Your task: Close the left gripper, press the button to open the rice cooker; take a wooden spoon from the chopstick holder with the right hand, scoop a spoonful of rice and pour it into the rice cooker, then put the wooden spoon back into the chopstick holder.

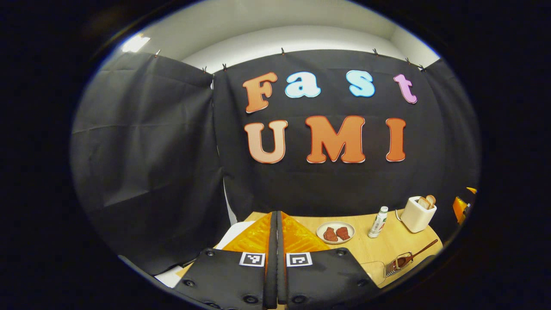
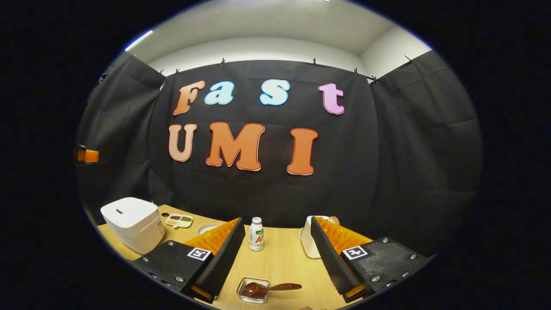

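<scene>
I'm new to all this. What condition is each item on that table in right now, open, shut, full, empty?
White boxy rice cooker: lid shut.
Small white bottle: upright, capped.
Clear square glass dish: holds the bowl of the dark wooden spoon.
White round plate: carries two reddish-brown pieces.
White toaster: bread slices sticking out of the top.
Left gripper: shut, holding nothing.
Right gripper: open, empty.

Even, soft indoor light in both views, brightest on the pale ceiling [image 1: 292,26], where a ceiling lamp [image 1: 135,43] flares white at upper left. The wooden table [image 2: 284,258] is evenly lit, shadows under things faint and short. The black cloth swallows light but shows its creases. Fisheye bending curves the wall's top edge and squeezes everything near the rim. Focus is crisp mid-frame, softer outward.
</scene>
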Action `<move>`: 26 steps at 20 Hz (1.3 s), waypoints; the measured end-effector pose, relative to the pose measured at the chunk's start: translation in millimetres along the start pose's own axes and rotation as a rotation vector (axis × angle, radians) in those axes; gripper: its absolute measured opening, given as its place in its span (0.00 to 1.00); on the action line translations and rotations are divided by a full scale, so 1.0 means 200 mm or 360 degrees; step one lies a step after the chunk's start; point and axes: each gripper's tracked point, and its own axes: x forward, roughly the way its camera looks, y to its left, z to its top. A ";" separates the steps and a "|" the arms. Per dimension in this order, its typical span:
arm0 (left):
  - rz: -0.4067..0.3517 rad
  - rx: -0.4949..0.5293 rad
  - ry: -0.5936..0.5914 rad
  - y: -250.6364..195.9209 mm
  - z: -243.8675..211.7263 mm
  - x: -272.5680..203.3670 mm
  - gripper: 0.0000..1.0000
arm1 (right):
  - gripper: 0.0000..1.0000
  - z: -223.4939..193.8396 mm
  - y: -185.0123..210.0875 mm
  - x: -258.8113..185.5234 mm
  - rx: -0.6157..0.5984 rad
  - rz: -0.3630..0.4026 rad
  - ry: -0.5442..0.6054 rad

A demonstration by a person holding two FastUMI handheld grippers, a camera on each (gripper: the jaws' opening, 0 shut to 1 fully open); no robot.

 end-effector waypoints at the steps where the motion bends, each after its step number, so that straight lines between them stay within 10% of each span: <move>1: 0.0015 -0.0009 0.0064 0.03 -0.03 0.04 0.05 | 0.95 -0.02 -0.01 -0.01 0.0010 -0.0018 0.0021; 15: -0.0216 -0.0426 0.1210 0.30 -0.84 0.58 0.04 | 0.95 -0.09 0.10 -0.13 -0.0023 -0.0410 0.0123; 26: -0.0261 -0.0466 0.1291 0.34 -1.05 0.76 0.05 | 0.95 -0.22 0.16 -0.16 -0.0045 -0.0473 0.0277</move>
